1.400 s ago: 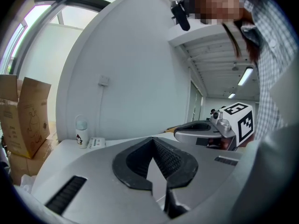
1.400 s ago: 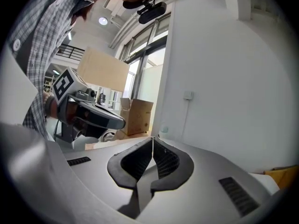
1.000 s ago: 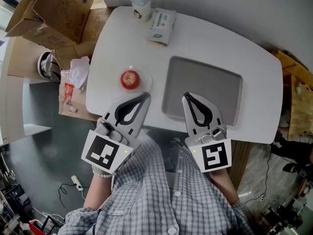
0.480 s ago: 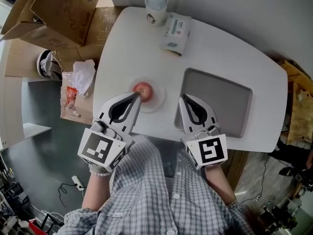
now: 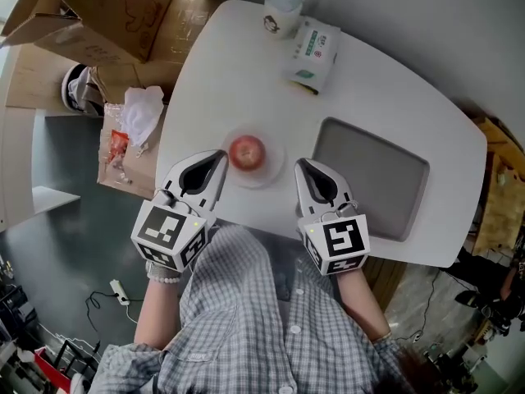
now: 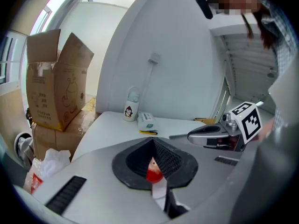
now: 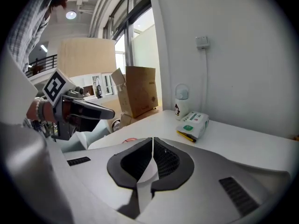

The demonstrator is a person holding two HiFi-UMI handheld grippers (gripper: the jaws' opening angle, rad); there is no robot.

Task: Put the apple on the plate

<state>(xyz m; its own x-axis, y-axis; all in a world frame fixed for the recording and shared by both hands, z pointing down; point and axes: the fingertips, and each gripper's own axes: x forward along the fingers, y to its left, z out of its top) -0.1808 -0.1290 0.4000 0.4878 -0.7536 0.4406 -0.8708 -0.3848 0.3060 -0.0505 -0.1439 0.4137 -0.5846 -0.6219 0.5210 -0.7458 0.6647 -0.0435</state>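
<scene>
The right gripper has its jaws pressed together with nothing between them, above a white table. Near the wall stand a cup and a green-labelled wipes pack. A cardboard box sits beyond. The left gripper hangs at the left.

Nothing really readable here: the green label on the wipes pack is too blurry, and the cup just has a cartoon logo (penguin-ish).

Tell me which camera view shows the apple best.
The head view: the whole apple shows from above, sitting on a round plate. The left gripper view catches only a red sliver past the shut left claw; the right gripper view shows barely a reddish edge.
</scene>
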